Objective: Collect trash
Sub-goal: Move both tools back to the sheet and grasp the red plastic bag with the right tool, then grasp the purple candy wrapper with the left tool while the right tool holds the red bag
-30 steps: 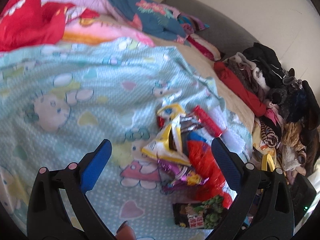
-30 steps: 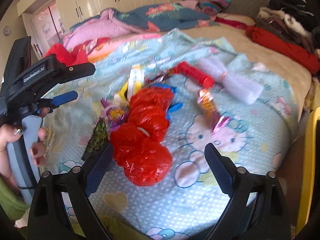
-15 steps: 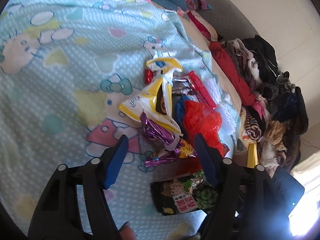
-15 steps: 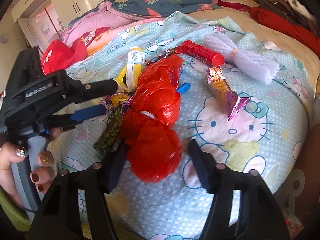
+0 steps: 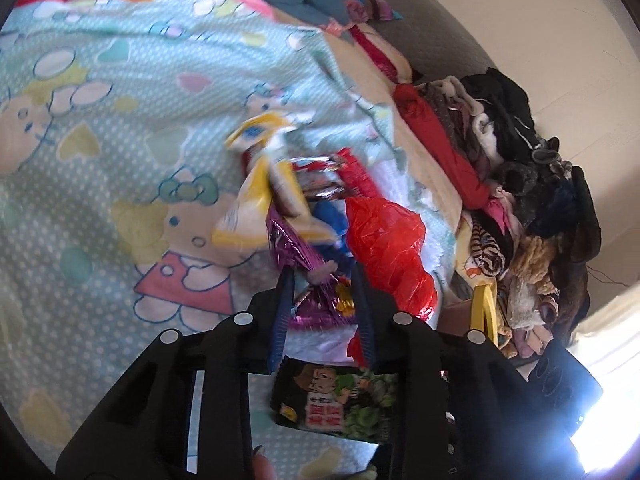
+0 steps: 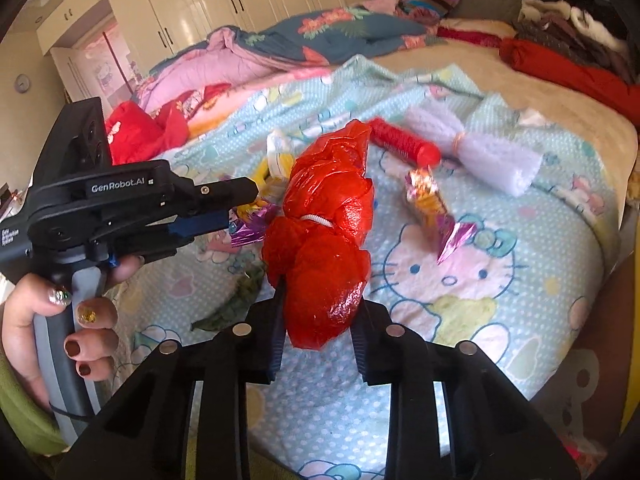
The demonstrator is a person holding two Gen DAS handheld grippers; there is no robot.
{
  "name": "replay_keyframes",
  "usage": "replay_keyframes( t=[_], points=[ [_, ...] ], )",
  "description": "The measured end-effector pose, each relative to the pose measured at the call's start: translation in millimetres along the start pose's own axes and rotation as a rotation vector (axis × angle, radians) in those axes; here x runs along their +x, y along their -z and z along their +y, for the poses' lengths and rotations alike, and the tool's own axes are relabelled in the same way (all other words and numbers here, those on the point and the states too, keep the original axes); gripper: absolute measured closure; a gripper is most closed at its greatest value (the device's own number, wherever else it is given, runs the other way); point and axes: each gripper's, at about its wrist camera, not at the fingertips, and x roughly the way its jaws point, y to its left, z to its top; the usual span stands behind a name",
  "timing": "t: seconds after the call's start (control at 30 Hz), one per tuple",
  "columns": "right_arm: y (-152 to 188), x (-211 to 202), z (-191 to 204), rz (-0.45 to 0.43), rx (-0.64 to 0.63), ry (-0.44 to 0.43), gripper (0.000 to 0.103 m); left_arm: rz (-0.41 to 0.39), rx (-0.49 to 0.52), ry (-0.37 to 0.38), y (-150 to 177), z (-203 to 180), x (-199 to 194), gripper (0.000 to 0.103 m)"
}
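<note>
Trash lies in a heap on a Hello Kitty blanket (image 5: 100,152). My left gripper (image 5: 322,280) is shut on a shiny purple wrapper (image 5: 320,300), and it also shows in the right wrist view (image 6: 248,200). My right gripper (image 6: 320,308) is shut on a crumpled red plastic bag (image 6: 324,240), which also shows in the left wrist view (image 5: 384,248). A yellow snack bag (image 5: 260,196), a red tube (image 6: 404,144), a white net wrap (image 6: 472,152), a pink-gold wrapper (image 6: 436,212) and a dark green snack packet (image 5: 340,400) lie around.
Piled clothes (image 5: 520,184) line the bed's right side. Quilts and a red garment (image 6: 148,132) lie at the far end. White wardrobes (image 6: 224,4) stand behind. A yellow object (image 5: 484,312) sits by the bed edge.
Both grippers have closed from wide open: the left onto the purple wrapper, the right onto the red bag. The left gripper came down into the trash heap.
</note>
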Motion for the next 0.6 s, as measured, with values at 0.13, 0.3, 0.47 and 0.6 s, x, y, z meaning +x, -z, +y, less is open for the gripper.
replay_keyframes(
  t=[0.13,0.3,0.47,0.6],
  points=[
    [-2.9,-10.0,-4.0,-0.036,-0.01,0.014,0.077,-0.026,0.042,0.004,-4.6,-14.0,-8.4,0.097],
    [-7.1,-19.3,-14.4,-0.068,0.006,0.028,0.078,-0.041,0.093,0.005,-5.3,-28.3,-14.3,0.1],
    [-9.2,-27.3,-24.8,-0.093,0.025,0.044,0.078,0.005,0.083,-0.041,0.0,-25.6,-8.0,0.086],
    [-12.7,-38.9,-31.8,-0.125,0.033,0.058,0.078,0.053,0.09,-0.079,7.6,-26.6,3.1,0.072]
  ],
)
